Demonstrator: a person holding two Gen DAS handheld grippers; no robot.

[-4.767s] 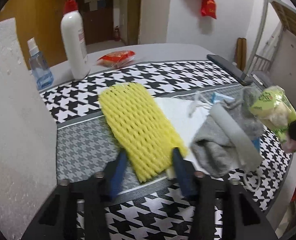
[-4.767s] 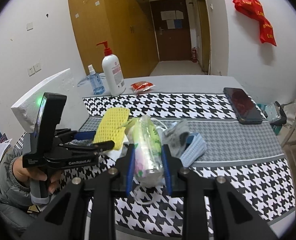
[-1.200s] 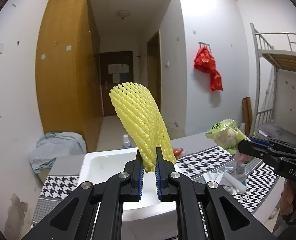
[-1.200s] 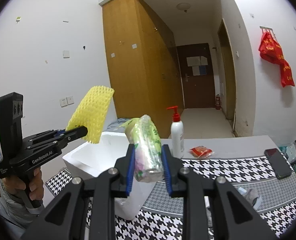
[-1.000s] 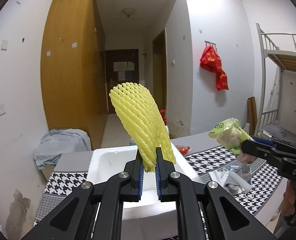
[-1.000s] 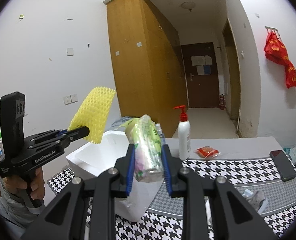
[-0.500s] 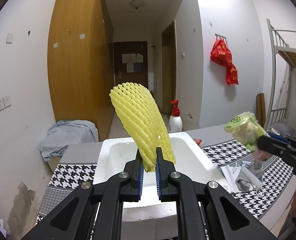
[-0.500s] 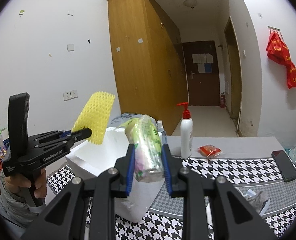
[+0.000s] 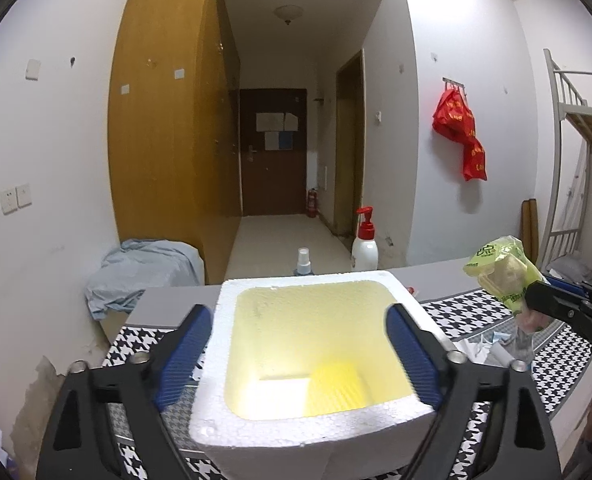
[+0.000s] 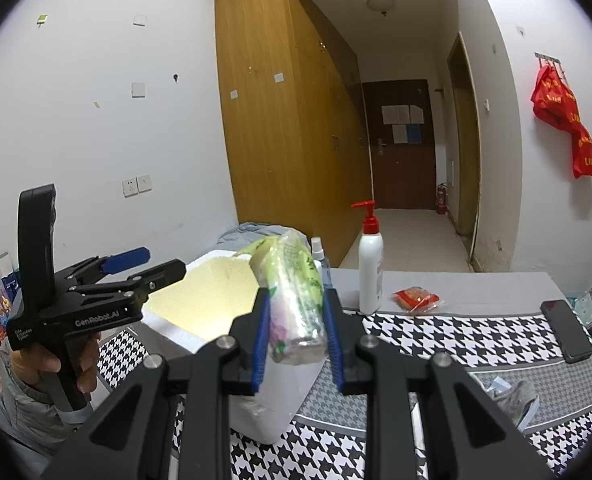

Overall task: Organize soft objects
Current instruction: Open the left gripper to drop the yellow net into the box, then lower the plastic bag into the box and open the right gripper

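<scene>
Nearest in my left wrist view, my left gripper (image 9: 298, 344) stands with its jaws spread wide; they have just been opening, and nothing is held between them, the blue pads (image 9: 410, 350) flanking the open top of the white foam box (image 9: 308, 426). Inside that box, against its near wall, lies the yellow foam net (image 9: 336, 386), blurred, so I cannot tell whether it has come to rest on the bottom. In my right wrist view, my right gripper (image 10: 296, 330) is closed part-way on the green-printed plastic packet (image 10: 293, 298), whose lower end sits between the blue pads while its upper end leans up and to the left, above the box's right side. The same view shows my left hand (image 10: 61, 362) on the left gripper's black handle, at the box's left side. The box stands at the left end of the table (image 10: 484, 286), on its houndstooth cloth (image 10: 456, 338). Toward the table's near right corner lies a grey cloth (image 10: 516, 394). Beyond the box, near the table's far edge, stand a small spray bottle (image 10: 318, 254) and a white pump bottle (image 10: 370, 266) with a red head, with a red snack packet (image 10: 416, 298) just right of it. A dark phone (image 10: 566, 330) lies near the table's right edge. On the far right wall hangs a red bag (image 10: 566, 120).
</scene>
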